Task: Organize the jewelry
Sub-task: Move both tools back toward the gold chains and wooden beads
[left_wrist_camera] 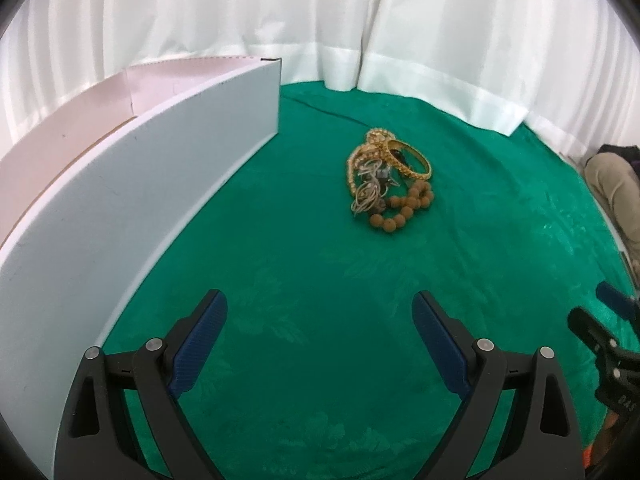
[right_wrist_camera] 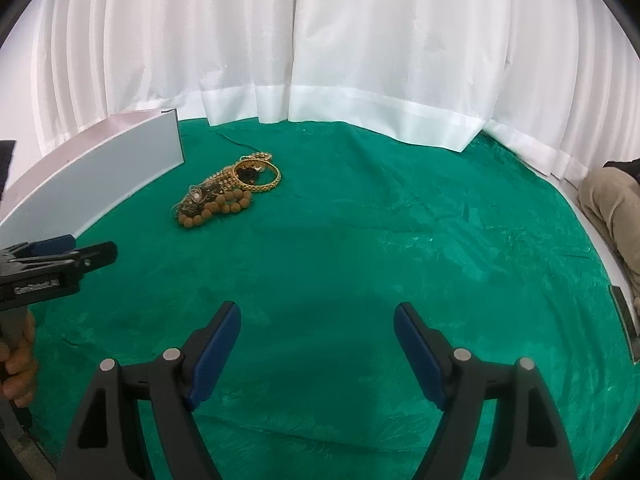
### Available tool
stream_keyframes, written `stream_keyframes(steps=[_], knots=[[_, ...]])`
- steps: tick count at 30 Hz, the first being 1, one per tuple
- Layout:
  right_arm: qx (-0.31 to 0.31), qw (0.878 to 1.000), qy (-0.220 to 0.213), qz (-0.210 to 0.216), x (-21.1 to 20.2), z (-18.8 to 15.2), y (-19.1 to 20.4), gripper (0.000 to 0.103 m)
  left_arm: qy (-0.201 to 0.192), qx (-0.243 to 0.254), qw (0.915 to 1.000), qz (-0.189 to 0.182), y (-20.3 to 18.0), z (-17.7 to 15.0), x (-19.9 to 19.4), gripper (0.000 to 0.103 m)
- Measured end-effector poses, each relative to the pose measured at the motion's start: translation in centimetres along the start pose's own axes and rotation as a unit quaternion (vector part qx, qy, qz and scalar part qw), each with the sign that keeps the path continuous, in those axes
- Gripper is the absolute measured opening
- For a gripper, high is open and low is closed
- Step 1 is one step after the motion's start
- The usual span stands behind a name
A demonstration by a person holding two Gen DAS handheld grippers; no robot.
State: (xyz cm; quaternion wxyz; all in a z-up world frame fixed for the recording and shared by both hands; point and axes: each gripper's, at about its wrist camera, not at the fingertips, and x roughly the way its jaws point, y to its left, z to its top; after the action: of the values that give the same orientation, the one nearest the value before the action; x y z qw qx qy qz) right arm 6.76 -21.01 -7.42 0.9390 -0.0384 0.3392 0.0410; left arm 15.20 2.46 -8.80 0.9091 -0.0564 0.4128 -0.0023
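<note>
A heap of jewelry (left_wrist_camera: pixel 386 178), with a gold bangle (left_wrist_camera: pixel 410 159), brown bead bracelet (left_wrist_camera: pixel 404 210) and what look like tangled chains, lies on the green-clothed desk (left_wrist_camera: pixel 320 272) just right of a white box (left_wrist_camera: pixel 132 184). The left claw (left_wrist_camera: pixel 320 344) hangs spread and empty, well short of the heap. The right claw (right_wrist_camera: pixel 318 350) is likewise spread and empty, with the heap far ahead to its left.

Green leaf-patterned cloth (left_wrist_camera: pixel 320 280); gold bangle (left_wrist_camera: pixel 410 158); white curtain (left_wrist_camera: pixel 320 8).
</note>
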Motion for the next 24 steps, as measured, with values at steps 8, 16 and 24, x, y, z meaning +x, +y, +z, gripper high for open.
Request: stream_keyframes(steps=[8, 16, 24], knots=[[0.009, 1.0, 0.002, -0.01, 0.4, -1.2, -0.5, 0.081, 0.0, -0.002, 1.0, -0.004, 0.4, 1.8, -0.4, 0.094], [0.018, 1.0, -0.011, -0.01, -0.7, -1.5, -1.4, 0.081, 0.041, -0.009, 0.9977, -0.053, 0.2, 4.4, 1.9, 0.094], [0.018, 1.0, -0.002, -0.002, -0.2, -2.2, -1.1, 0.081, 0.056, 0.013, 0.9969, -0.055, -1.6, 5.5, 5.5, 0.088]])
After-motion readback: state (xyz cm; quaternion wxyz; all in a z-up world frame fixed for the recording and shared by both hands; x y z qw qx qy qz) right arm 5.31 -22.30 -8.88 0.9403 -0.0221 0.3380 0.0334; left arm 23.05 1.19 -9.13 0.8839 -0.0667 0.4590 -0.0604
